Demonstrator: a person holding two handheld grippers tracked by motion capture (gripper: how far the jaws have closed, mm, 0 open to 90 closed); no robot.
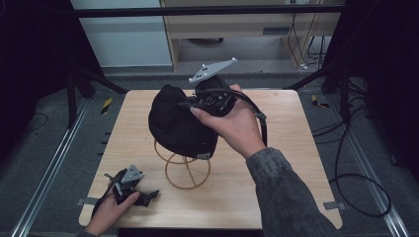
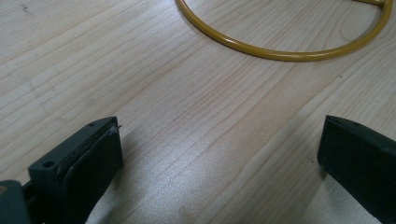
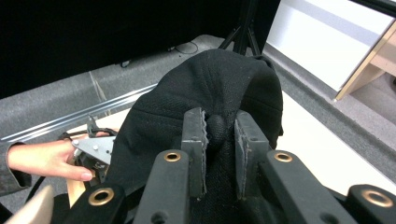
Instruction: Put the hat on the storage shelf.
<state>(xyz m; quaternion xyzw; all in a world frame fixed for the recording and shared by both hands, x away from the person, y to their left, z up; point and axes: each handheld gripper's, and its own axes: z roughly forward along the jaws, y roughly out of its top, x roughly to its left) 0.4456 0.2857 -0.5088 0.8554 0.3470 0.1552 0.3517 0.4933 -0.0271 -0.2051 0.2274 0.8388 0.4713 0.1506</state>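
Fabric of the soft black cloth cap (image 1: 180, 121) bunches easily; right gripper (image 3: 219, 135) pinches its crown fold, left gripper (image 2: 219, 154) gapes empty.

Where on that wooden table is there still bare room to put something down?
Bare wood lies along the table's right side, between the black cap and the right edge, and on the left, above the left gripper. The middle is crowded: the right gripper pinches the cap over the yellow wire stand. The near-left corner is taken by the left hand.
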